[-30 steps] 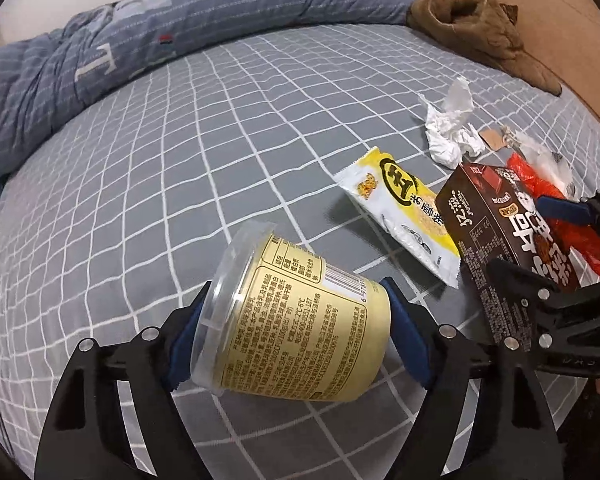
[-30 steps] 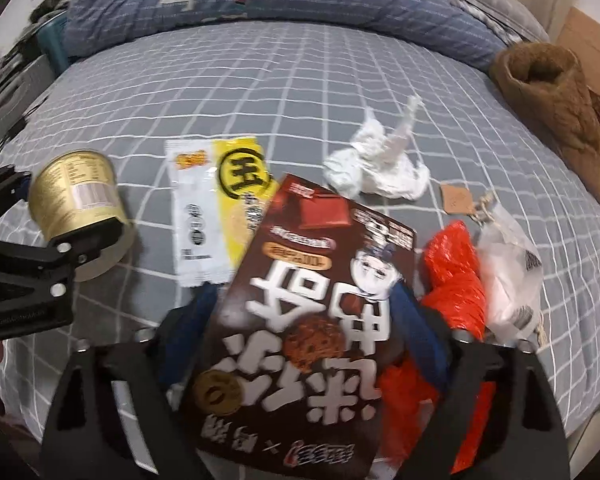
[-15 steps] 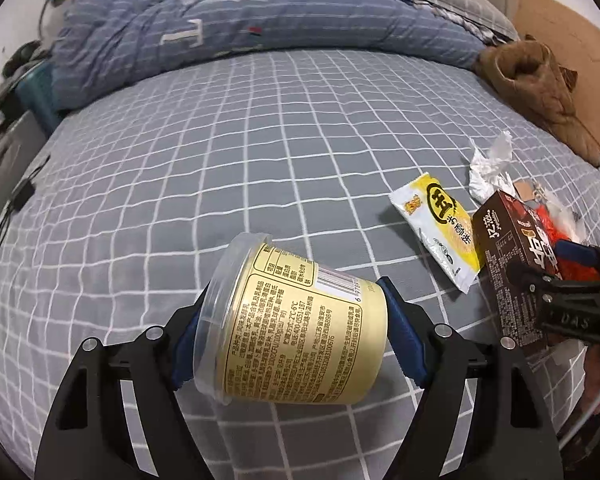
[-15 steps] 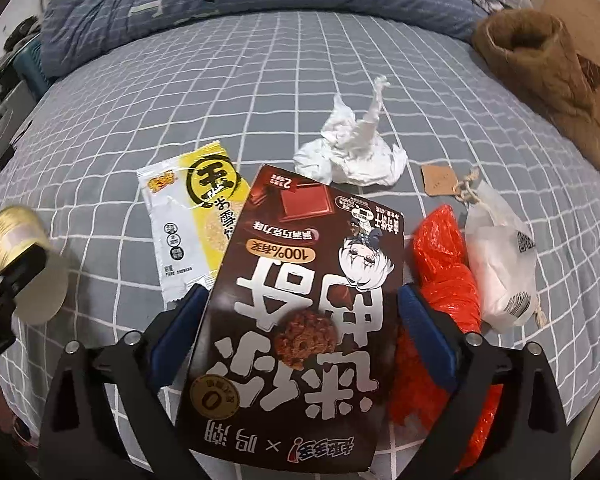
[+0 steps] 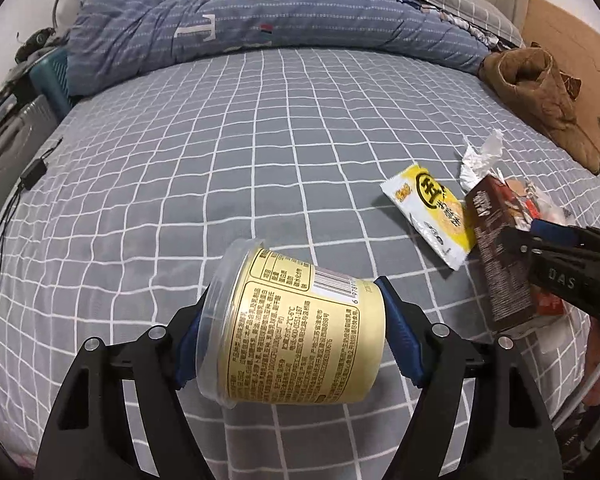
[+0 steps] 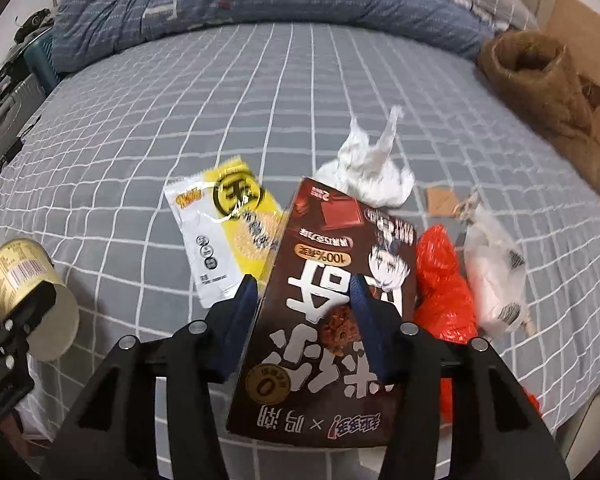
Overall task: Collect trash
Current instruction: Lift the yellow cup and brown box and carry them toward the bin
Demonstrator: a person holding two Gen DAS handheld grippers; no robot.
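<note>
A pale yellow plastic cup [image 5: 284,320] lies on its side between the pads of my left gripper [image 5: 292,344], which is shut on it above the grey checked bed sheet [image 5: 220,160]. The right wrist view shows the same cup [image 6: 16,276] at the far left. My right gripper [image 6: 302,292] is closing its jaws on a brown chocolate box [image 6: 312,360]. The box is tilted and both pads touch it. A yellow snack wrapper [image 6: 228,224], crumpled white tissue [image 6: 372,172], a red plastic bag [image 6: 440,280] and a clear plastic bag [image 6: 496,272] lie around it.
A folded blue quilt [image 5: 260,12] runs along the far side of the bed. A brown garment [image 6: 540,80] lies at the far right. A grey suitcase [image 5: 8,152] and a black cable [image 5: 32,172] are at the bed's left edge. A small brown tag [image 6: 440,200] lies by the tissue.
The right jaws widened, then narrowed onto the box, which tilted between them. The left gripper carried the cup leftwards, away from the box, and rolled.
</note>
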